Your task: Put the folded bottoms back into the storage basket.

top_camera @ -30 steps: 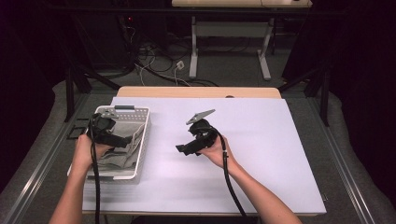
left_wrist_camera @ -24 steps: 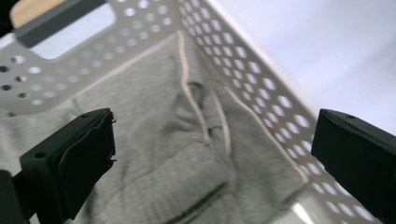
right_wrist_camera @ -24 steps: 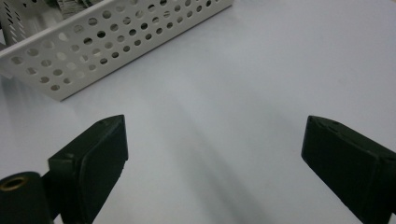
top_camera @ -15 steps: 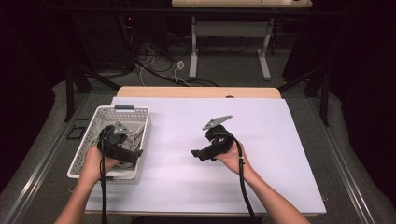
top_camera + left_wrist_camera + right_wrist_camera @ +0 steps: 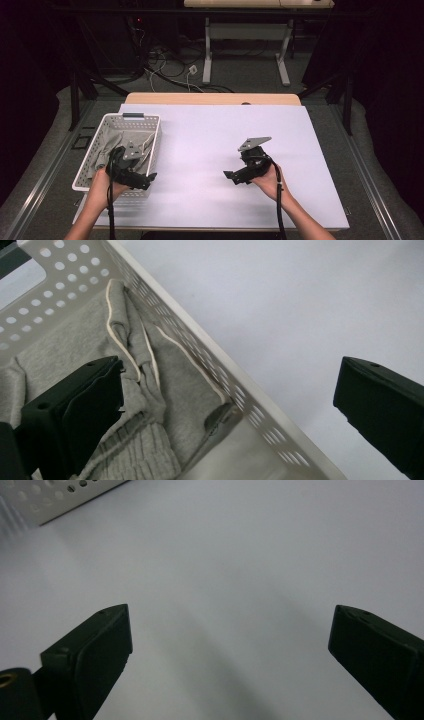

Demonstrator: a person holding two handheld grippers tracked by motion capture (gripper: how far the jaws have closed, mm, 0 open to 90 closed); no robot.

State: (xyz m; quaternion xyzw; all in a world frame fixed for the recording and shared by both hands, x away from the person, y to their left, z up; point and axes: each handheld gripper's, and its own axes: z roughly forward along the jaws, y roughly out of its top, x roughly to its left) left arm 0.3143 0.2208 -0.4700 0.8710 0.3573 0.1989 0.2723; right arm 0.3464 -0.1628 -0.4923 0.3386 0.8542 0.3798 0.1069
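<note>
Pulled back toward the near edge since the earlier frames: both hands, left claw [image 5: 150, 176] off the basket's middle to its near right corner, right claw [image 5: 228, 175] out over bare counter [image 5: 210, 135]. Basket [image 5: 112, 119] unmoved at the counter's left, grey garment [image 5: 60, 335] lying crumpled inside, untouched. Left claw spread wide astride the basket wall, gripping nothing. Right claw, just been opening, wide apart and empty, likely readied for the cloth.

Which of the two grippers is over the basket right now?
The left gripper: its open jaws straddle the white basket's near wall, above the grey garment inside. The right gripper, also open, hangs above the bare white tabletop, apart from the basket.
</note>
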